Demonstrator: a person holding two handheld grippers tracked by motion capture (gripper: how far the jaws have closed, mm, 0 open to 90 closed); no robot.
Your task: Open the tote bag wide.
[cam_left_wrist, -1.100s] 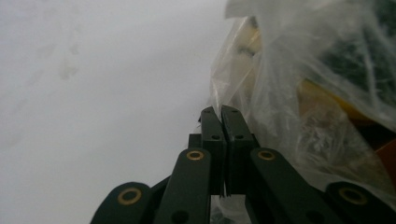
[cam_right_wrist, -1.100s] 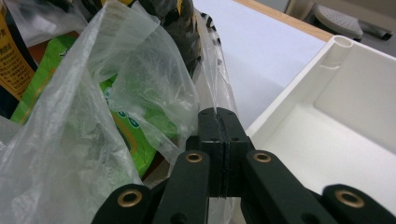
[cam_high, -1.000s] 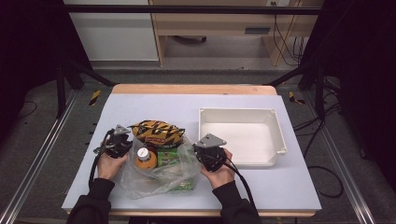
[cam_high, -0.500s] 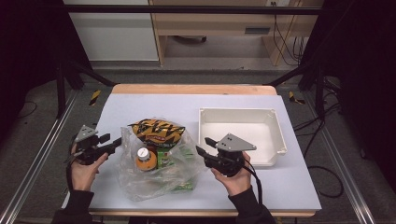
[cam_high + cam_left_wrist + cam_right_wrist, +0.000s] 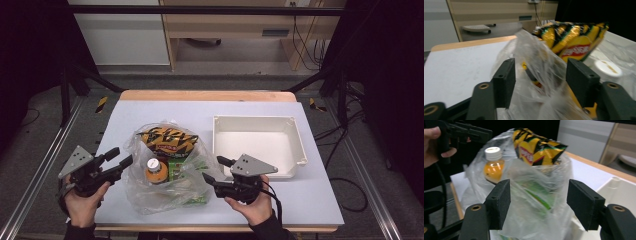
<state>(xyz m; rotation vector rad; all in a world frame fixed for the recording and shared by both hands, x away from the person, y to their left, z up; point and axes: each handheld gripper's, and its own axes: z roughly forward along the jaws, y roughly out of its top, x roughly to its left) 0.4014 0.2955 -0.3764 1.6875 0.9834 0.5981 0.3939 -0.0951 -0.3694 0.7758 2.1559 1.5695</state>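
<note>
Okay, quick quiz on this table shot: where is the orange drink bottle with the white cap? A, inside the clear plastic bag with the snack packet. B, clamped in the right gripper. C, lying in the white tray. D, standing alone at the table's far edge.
A: the orange bottle sits inside the clear plastic bag, beside the yellow-and-black snack packet; the white tray holds nothing.

I saw the clear plastic bag (image 5: 167,175) slumped open at the table's seven o'clock, holding a yellow-black snack pack (image 5: 168,141), an orange bottle (image 5: 156,170) and a green box (image 5: 181,170).
</note>
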